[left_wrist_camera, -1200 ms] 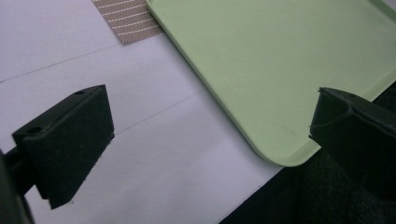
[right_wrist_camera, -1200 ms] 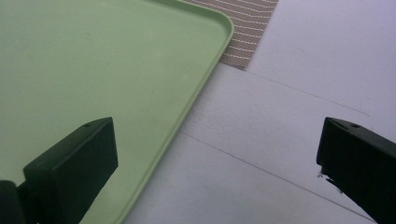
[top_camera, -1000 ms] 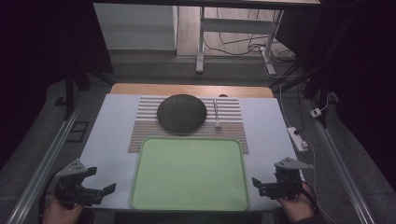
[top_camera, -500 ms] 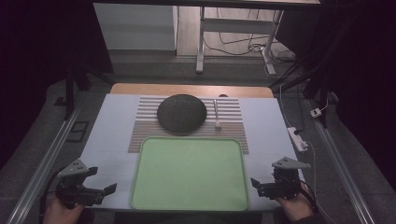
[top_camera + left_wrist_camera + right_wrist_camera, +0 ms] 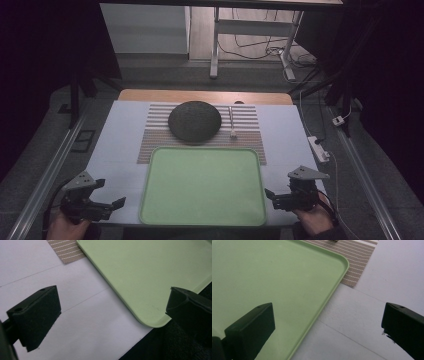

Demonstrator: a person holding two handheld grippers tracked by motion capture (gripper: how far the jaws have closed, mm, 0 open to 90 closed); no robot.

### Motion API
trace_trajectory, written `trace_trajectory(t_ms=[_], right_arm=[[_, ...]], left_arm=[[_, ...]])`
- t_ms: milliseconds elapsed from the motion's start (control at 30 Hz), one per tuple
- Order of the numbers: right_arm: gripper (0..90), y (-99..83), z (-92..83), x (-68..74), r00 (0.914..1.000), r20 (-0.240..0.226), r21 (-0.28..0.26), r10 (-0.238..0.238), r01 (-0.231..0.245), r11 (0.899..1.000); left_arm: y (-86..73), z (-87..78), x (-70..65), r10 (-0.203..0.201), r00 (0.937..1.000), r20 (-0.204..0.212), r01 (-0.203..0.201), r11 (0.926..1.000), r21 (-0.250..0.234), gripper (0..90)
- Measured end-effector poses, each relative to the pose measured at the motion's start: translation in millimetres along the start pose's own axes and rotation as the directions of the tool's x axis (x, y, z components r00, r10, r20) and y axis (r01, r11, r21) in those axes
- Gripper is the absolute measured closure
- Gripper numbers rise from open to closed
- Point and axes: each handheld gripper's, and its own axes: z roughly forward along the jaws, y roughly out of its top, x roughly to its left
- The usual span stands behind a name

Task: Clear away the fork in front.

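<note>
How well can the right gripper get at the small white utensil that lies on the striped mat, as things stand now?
Probably yes. The right gripper is open and holds nothing, and the white utensil lies apart from the dark bowl on the striped mat. The way passes over the empty green tray, so nothing stands between.

No writing, label, brand, number or sign can be read anywhere here. The green tray (image 5: 202,185) is plain, the striped mat (image 5: 245,122) carries only its lines, and the white tabletop (image 5: 120,130) is unmarked. The dark round object (image 5: 194,120) on the mat bears no mark that I can make out, and the small things on the floor beyond are too far and dim to read.
</note>
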Motion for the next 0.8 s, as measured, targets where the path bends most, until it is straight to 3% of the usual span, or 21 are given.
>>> trace_trajectory(t_ms=[200,233,400,567,700,800], right_arm=[[0.0,2.5,5.3,-1.2,0.9998,-0.016,0.012,-0.012,0.012,1.0],[0.0,4.1,7.7,-1.4,0.9986,-0.05,0.004,-0.02,0.02,1.0],[0.0,9.0,15.1,0.2,0.9966,-0.076,0.018,-0.03,0.031,0.999],[0.0,12.7,21.3,-0.9,0.9945,-0.103,0.005,-0.021,0.022,1.0],[0.0,17.6,28.0,0.5,0.9924,-0.113,0.015,-0.05,0.052,0.999],[0.0,22.3,34.3,2.6,0.9904,-0.137,0.004,-0.02,0.021,1.0]], left_arm=[[0.0,-0.1,0.1,-0.003,1.0,-0.004,0.003,1.0,0.001,0.0],[0.0,0.2,-0.7,0.0,1.0,-0.008,0.0,1.0,0.0,0.0],[0.7,1.2,-4.2,0.028,0.9993,-0.024,-0.028,0.9995,0.011,0.0],[0.2,0.5,-2.5,0.016,0.9998,-0.014,-0.016,0.9999,0.004,0.0],[0.4,0.9,-1.8,0.013,0.9999,-0.009,-0.013,0.9999,0.005,0.0],[0.6,1.2,-1.8,0.015,0.9999,-0.005,-0.015,0.9998,0.009,0.0]])
